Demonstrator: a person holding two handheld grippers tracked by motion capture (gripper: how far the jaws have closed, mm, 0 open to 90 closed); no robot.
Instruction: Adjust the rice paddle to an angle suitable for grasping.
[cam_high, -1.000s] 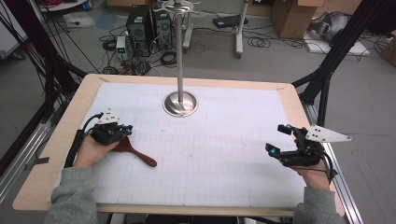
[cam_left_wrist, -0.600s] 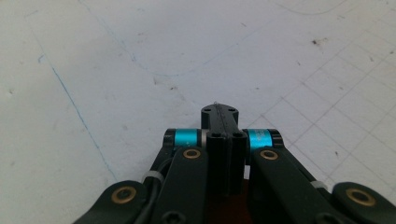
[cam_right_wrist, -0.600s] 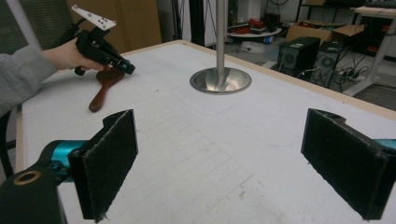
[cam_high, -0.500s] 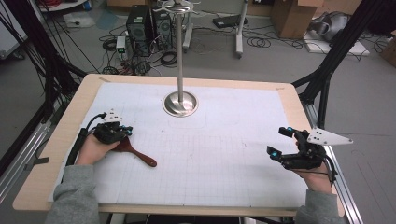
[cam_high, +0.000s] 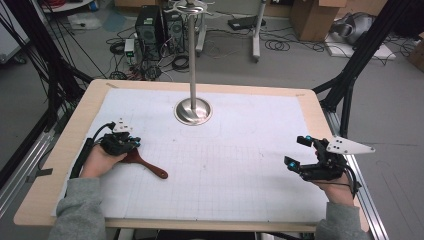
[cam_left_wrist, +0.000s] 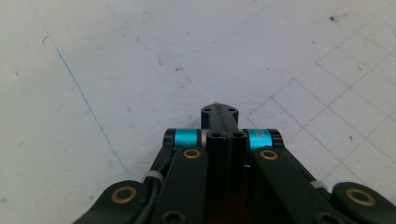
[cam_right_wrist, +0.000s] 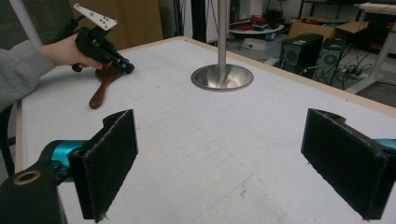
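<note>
While shut, left gripper (cam_high: 131, 143) (tabletop)

A dark brown wooden spoon (cam_high: 145, 164) lies flat on the tabletop (cam_high: 240, 150), its broad end under the left hand-held gripper (cam_high: 131, 142), its handle pointing away toward the right one.

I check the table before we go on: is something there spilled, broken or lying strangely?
Nothing stands out. The metal stand is upright on the white mat, and the wooden spoon lies flat under the left tongs. No spill shows.
</note>
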